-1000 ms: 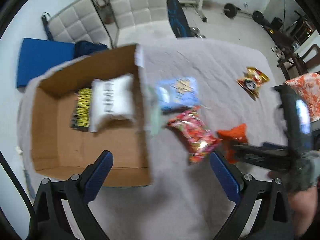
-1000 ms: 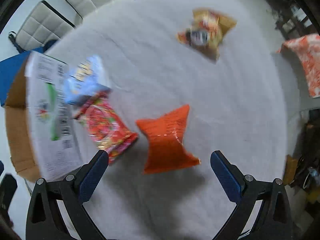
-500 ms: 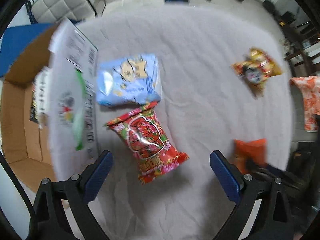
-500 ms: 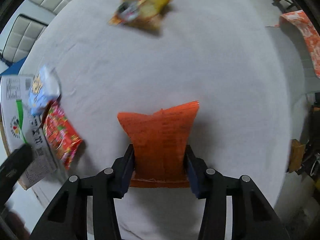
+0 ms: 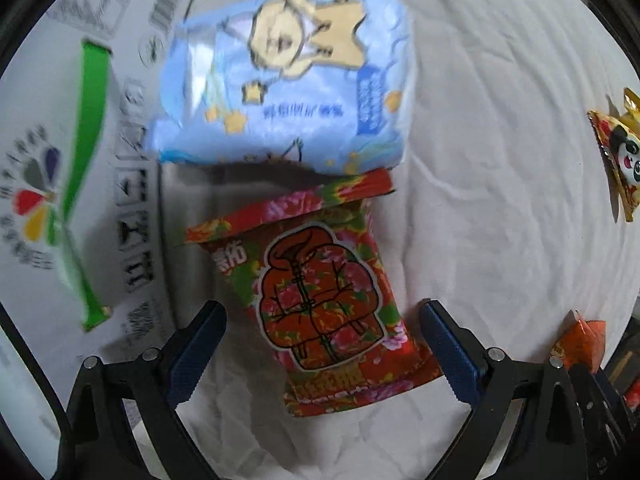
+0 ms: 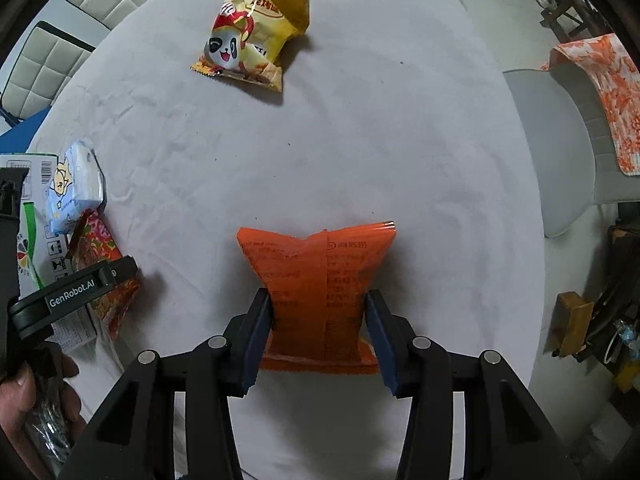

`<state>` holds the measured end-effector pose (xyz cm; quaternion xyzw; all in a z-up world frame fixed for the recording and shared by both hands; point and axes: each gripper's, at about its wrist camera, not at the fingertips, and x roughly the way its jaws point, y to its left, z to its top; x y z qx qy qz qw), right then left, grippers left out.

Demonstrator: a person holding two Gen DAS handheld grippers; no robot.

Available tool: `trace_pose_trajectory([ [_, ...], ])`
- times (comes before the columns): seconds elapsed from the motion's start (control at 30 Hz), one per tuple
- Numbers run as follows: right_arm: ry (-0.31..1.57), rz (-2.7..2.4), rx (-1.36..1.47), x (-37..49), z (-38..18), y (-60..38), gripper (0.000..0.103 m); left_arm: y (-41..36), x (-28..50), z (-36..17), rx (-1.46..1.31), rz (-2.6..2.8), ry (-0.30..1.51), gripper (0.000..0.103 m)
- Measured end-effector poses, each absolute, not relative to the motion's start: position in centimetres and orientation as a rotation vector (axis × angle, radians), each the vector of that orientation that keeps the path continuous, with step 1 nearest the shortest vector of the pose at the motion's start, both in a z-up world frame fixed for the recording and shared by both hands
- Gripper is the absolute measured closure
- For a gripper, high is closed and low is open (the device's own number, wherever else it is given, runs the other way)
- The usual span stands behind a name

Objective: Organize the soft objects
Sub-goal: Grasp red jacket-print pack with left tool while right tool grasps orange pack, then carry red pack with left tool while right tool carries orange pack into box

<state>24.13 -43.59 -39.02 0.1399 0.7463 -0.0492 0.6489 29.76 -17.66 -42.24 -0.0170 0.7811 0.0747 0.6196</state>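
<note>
Leftmost, printed box flap [image 5: 72,184] fills frame left; left gripper [image 5: 322,346] jaws wide, straddling the red floral packet [image 5: 320,292] low centre, blue packet [image 5: 288,80] touching its top edge. Right gripper [image 6: 318,338] jaws narrowed, pinching the orange packet [image 6: 316,276] low centre on the white cloth [image 6: 400,152]; panda snack bag [image 6: 256,32] well apart, upper centre.

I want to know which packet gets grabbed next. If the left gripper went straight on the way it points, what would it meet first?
Probably the red floral packet: it lies between the open fingers of the left gripper, with the blue packet beyond. Depth is hard to judge.
</note>
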Motion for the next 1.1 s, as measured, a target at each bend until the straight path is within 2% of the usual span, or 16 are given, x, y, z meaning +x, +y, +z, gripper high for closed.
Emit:
trace_pose_trajectory([
  [0.1, 1.704, -0.118, 0.331, 24.4, -39.3, -43.8, 0.046, -17.3, 29.4, -42.1, -0.114, 0.126, 1.779, 0.024],
  [0.17, 1.716, -0.124, 0.326, 24.8, -39.8, -43.8, 0.046, -18.0, 29.0, -41.4, -0.072, 0.091, 1.751, 0.045],
  [0.27, 1.762, -0.112, 0.343, 24.6, -40.7, -43.9, 0.047, -19.4, 28.0, -40.6, -0.018, 0.03, 1.74, 0.055],
  [0.33, 1.771, -0.097, 0.318, 24.1, -40.8, -43.6, 0.052, -20.0, 26.8, -40.2, 0.011, -0.01, 1.728, 0.057],
  [0.73, 1.794, -0.059, 0.24, 19.8, -41.2, -41.6, 0.052, -22.4, 19.7, -41.1, 0.159, -0.079, 1.712, 0.054],
  [1.1, 1.766, -0.105, 0.21, 17.2, -41.6, -40.3, 0.052, -20.9, 21.8, -41.0, 0.136, -0.081, 1.718, 0.056],
])
